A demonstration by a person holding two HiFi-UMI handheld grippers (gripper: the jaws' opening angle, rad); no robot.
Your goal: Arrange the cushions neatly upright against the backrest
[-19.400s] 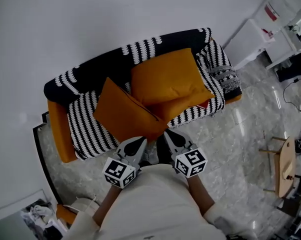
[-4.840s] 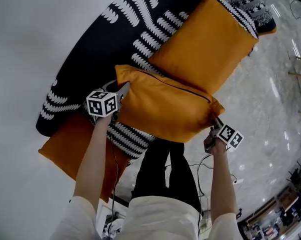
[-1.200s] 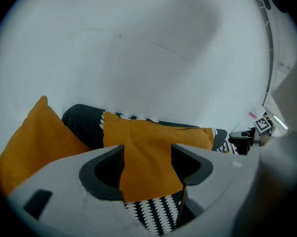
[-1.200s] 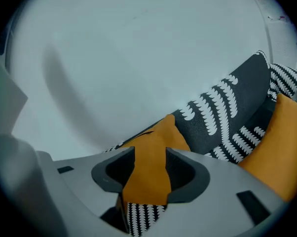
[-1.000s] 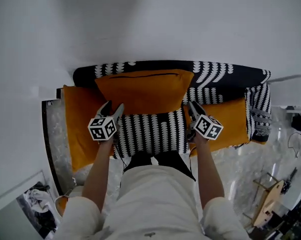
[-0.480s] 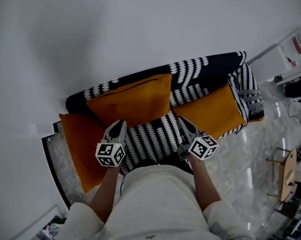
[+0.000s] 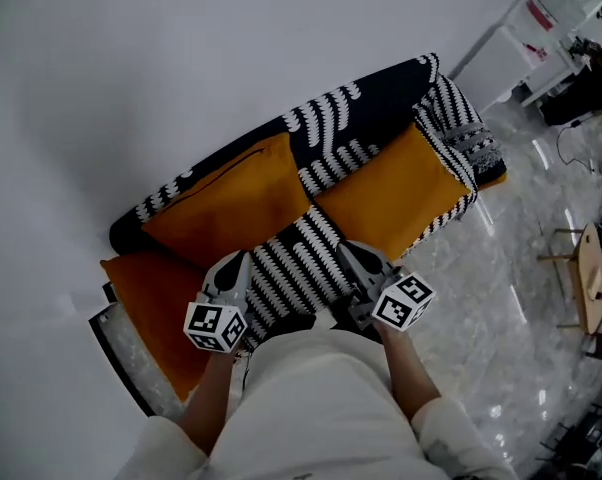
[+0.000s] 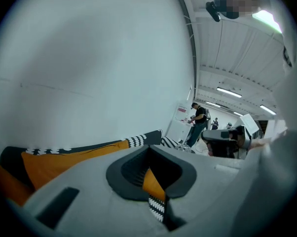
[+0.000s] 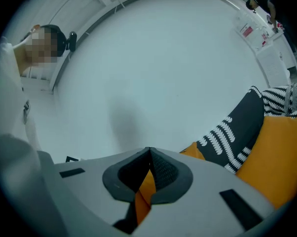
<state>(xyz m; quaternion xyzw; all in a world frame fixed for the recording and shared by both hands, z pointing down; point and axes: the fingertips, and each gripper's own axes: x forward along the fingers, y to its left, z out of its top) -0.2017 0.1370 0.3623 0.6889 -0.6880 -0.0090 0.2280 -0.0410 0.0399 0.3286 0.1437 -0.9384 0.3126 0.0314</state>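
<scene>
A: Which step is in hand here, and how does one do it well?

B: I judge that it is the last check. The left orange cushion [image 7: 226, 206] and the right orange cushion [image 7: 386, 190] both stand on the striped seat [image 7: 299, 250] and lean on the black patterned backrest [image 7: 366, 103]. They are side by side and very near at the lower corners; I cannot tell if they touch. To do it well, I would compare each top edge with the top line of the backrest. If one cushion leans sideways, it is better to take it at both upper corners, one gripper on each, and to press it flat to the backrest, not to pull at one corner only.

A: And the fingers?

B: The left gripper [image 8: 149, 148] has just been closing its jaws. Now they meet at the tips and nothing is between them. The orange and striped cloth in the slit behind the tips lies farther off and is not pinched. The right gripper [image 9: 149, 150] is closed completely too, and empty. In the head view both grippers hang before the seat, near the person's body, and touch no cushion.
</scene>
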